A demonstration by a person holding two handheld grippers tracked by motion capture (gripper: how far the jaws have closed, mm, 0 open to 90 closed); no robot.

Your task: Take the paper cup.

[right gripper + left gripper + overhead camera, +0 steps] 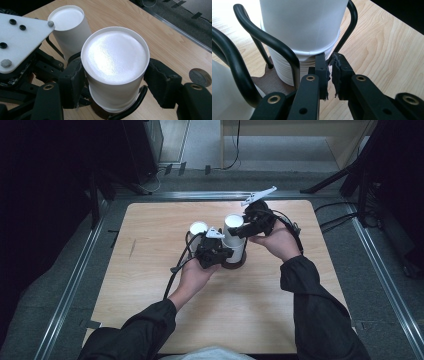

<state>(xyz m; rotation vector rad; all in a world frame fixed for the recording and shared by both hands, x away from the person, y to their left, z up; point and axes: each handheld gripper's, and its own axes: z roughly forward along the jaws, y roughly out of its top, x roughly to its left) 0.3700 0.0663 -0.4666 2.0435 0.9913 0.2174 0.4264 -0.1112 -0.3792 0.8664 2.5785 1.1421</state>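
The right gripper [113, 82] sits nearest the lens in its own view, its 2 black pads [72, 82] flanking the top white paper cup [115, 62] just under the rim. The left pad touches the cup wall; the right pad looks to be at the wall too, though contact there cannot be confirmed. The jaws straddle the cup at about its own width, so they are judged to be gripping it, probably to lift that 1 cup off the stack beneath.

The stack stands in a black wire holder [274, 47] on a brown base [265, 83] on the wooden table [150, 285]. A second white cup [68, 27] stands beyond the jaws, past the left pad.

The left gripper [330, 75] has its jaws closed to a thin slit beside the lower, ribbed cup [284, 70], at the rolled rim where the upper cup nests in. The frayed pads appear to pinch the holder or that rim; which cannot be told. The likely purpose is to pin the stack down so it stays put while the right gripper pulls.

In the high view both hands meet around the stack, the left hand [197, 272] low and the right hand [280, 240] higher.
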